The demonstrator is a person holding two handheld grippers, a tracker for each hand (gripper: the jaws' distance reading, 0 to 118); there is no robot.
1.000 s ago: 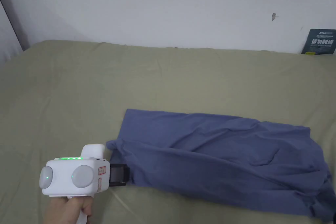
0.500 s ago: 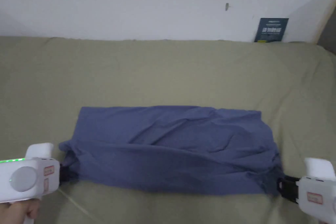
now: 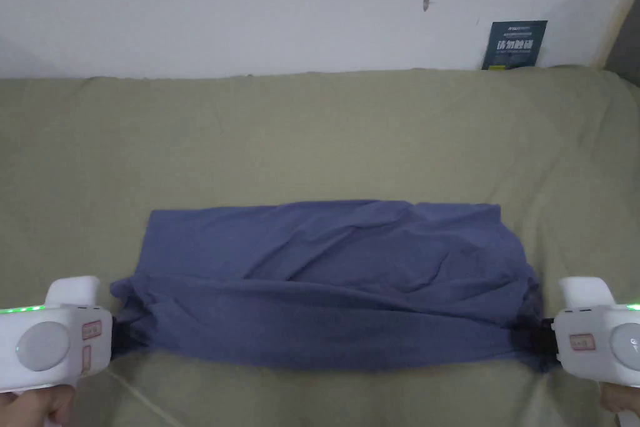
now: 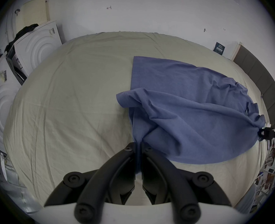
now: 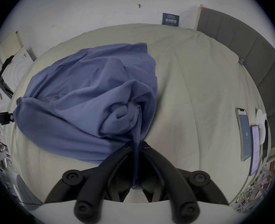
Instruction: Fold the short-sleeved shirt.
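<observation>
A blue short-sleeved shirt (image 3: 331, 284) lies folded lengthwise on the olive bed sheet (image 3: 312, 134), stretched left to right. My left gripper (image 3: 122, 337) is shut on its near left corner, and in the left gripper view (image 4: 138, 144) blue cloth runs between the closed jaws. At the opposite end my right gripper (image 3: 540, 344) pinches the near right corner; the right gripper view (image 5: 137, 142) has bunched fabric (image 5: 101, 98) pressed between its jaws. The near edge of the shirt (image 4: 190, 114) hangs taut between the two grippers.
A white wall rises behind the bed, with a dark card (image 3: 514, 45) leaning on it at the back right. Two phones (image 5: 244, 133) and a white object lie on the sheet to the right. White foam boxes (image 4: 35, 49) stand left of the bed, a padded headboard (image 5: 255, 57) at the right.
The head camera swung right, bringing the right gripper into view. That gripper has drawn in closer to the shirt's right corner, and the near edge is pulled straighter.
</observation>
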